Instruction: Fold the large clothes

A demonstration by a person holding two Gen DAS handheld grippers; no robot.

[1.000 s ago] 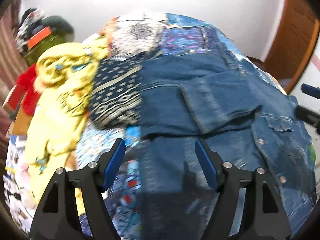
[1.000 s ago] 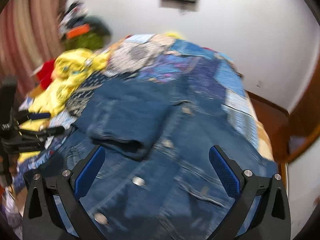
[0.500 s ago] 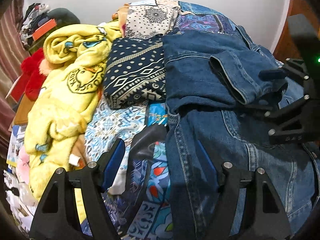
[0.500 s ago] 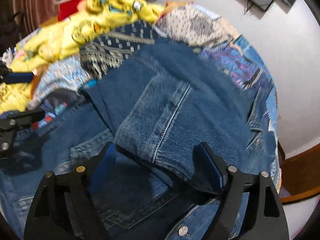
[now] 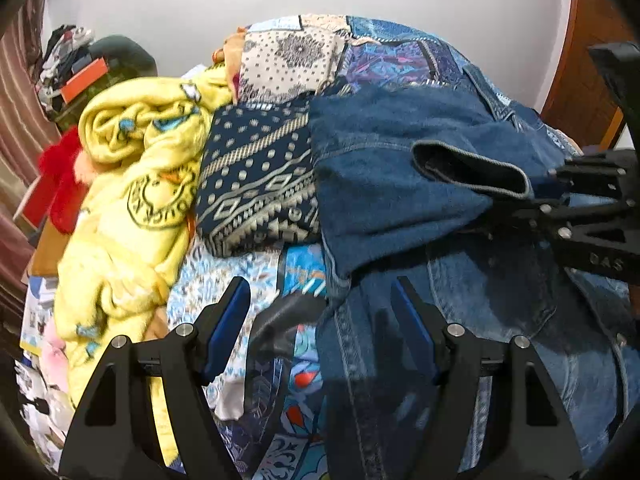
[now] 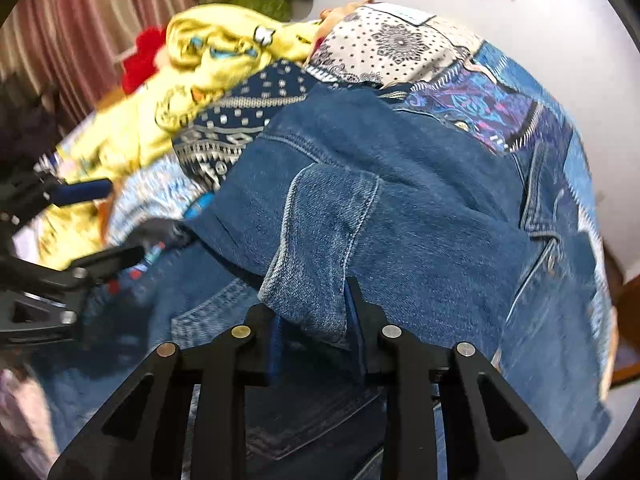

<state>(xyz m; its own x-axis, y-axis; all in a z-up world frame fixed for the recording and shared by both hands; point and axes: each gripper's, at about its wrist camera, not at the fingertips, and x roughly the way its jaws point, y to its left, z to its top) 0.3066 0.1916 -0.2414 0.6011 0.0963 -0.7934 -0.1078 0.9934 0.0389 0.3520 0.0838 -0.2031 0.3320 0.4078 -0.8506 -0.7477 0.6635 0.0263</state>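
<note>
Denim jacket (image 5: 460,200) is lying spread across the patchwork bedspread (image 5: 288,52), beside a navy patterned cloth (image 5: 256,184) and a yellow blanket (image 5: 132,184). The right gripper (image 6: 316,320) is pinching the jacket's cuff (image 6: 320,248) between nearly closed fingers. The left gripper (image 5: 320,320) is hovering wide apart over the jacket's edge, gripping nothing.

Left gripper (image 5: 320,312) at the bottom of the frame, jaws spread wide over the denim jacket's (image 5: 400,184) left edge. Right gripper (image 5: 532,204) entering at right, at the jacket's sleeve cuff (image 5: 468,168). Yellow blanket (image 5: 132,200) left of centre, beside a navy patterned cloth (image 5: 256,184).
</note>
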